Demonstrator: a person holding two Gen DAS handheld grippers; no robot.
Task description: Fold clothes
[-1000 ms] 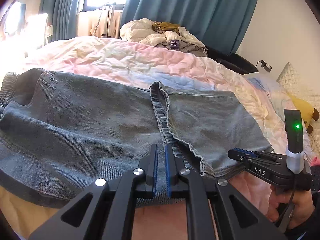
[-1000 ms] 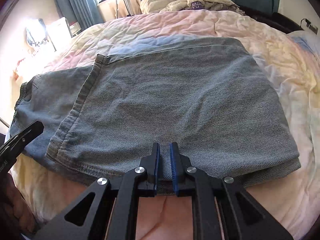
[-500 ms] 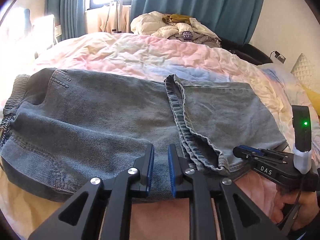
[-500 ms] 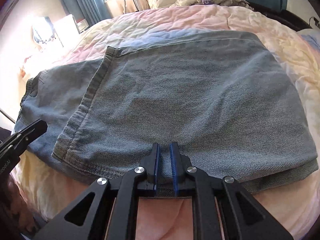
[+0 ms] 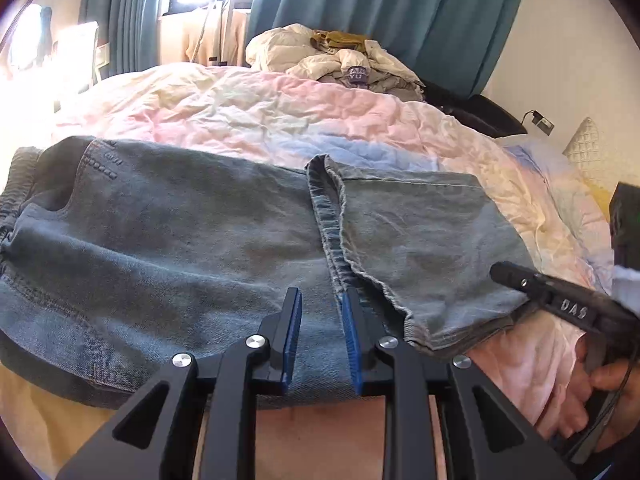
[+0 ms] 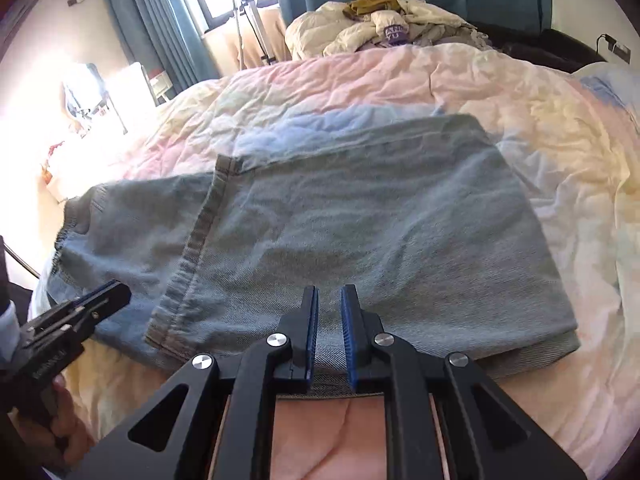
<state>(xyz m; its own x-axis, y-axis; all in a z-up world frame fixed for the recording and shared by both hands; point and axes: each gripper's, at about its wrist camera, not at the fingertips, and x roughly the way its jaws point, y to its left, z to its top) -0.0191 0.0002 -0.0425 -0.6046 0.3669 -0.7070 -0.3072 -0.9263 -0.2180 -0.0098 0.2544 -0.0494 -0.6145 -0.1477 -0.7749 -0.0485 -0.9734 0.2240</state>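
Observation:
Blue jeans (image 5: 180, 248) lie folded across the pastel quilt (image 5: 240, 112), the leg half (image 6: 380, 220) laid over the seat half and the hem (image 5: 332, 232) running down the middle. My left gripper (image 5: 320, 312) sits over the near edge beside that hem. Its jaws are opening, and flat denim shows in the gap without either pad pressing on it. My right gripper (image 6: 329, 308) is shut on the near edge of the folded leg. In the left wrist view the right gripper (image 5: 500, 272) reaches in from the right. The left gripper (image 6: 108, 296) shows at the lower left of the right wrist view.
A heap of pale clothes (image 5: 340, 64) sits at the far side of the bed before teal curtains (image 5: 380, 8). A patterned pillow (image 5: 584, 148) lies at the right. A hand (image 5: 600, 392) holds the right gripper's handle. Bare quilt (image 6: 400, 88) stretches beyond the jeans.
My left gripper's jaws have parted from nearly closed to a clear gap. The right gripper has risen a little, and the jeans look farther off in its view.

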